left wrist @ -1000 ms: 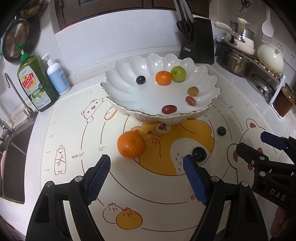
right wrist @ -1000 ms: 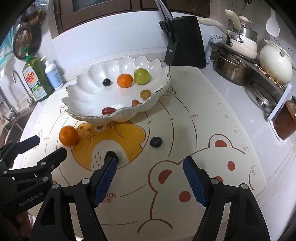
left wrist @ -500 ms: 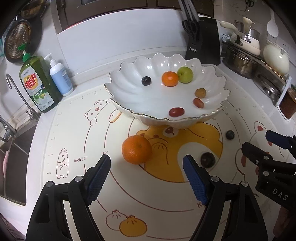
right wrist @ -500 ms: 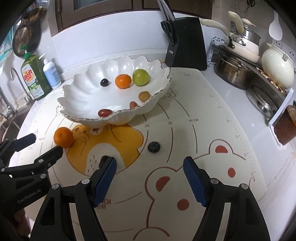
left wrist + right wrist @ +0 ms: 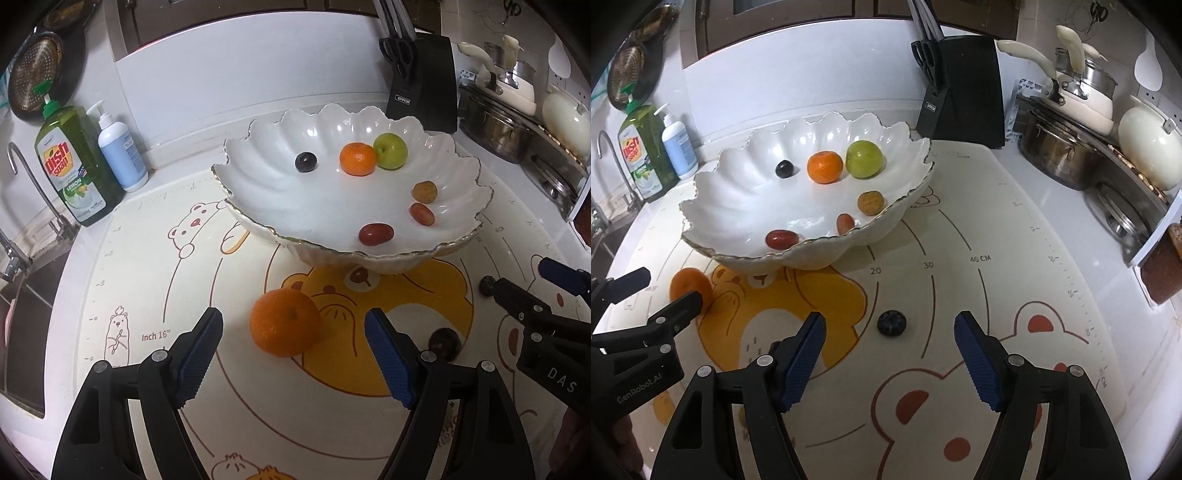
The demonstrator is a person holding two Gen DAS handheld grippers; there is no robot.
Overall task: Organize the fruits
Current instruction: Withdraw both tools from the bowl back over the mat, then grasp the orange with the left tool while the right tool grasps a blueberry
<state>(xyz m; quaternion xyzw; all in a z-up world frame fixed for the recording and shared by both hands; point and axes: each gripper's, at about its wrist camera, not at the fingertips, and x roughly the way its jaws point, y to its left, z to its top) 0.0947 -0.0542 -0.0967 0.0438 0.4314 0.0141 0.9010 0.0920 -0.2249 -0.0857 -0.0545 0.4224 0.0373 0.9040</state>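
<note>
A large orange (image 5: 284, 321) lies on the bear-print mat just ahead of my left gripper (image 5: 293, 332), in line with the gap between its blue pads; the jaws are open and clear of it. A blueberry (image 5: 892, 322) sits between the tips of my right gripper (image 5: 889, 332), whose jaws are closing without touching it. A dark grape (image 5: 445, 341) rests on the mat behind the left gripper's right finger. The scalloped white bowl (image 5: 258, 192) holds several fruits: a small orange (image 5: 357, 158), a green fruit (image 5: 390, 150), grapes and a brown one.
Dish soap (image 5: 74, 166) and a pump bottle (image 5: 120, 155) stand at the back left beside the sink (image 5: 22, 295). A knife block (image 5: 421, 88) is behind the bowl. Pots (image 5: 1067, 147) and a white kettle (image 5: 1148, 155) crowd the right side.
Both grippers have come forward and lower over the mat. The orange now sits near the left tips and the blueberry between the right tips. The right jaws have narrowed slightly.
</note>
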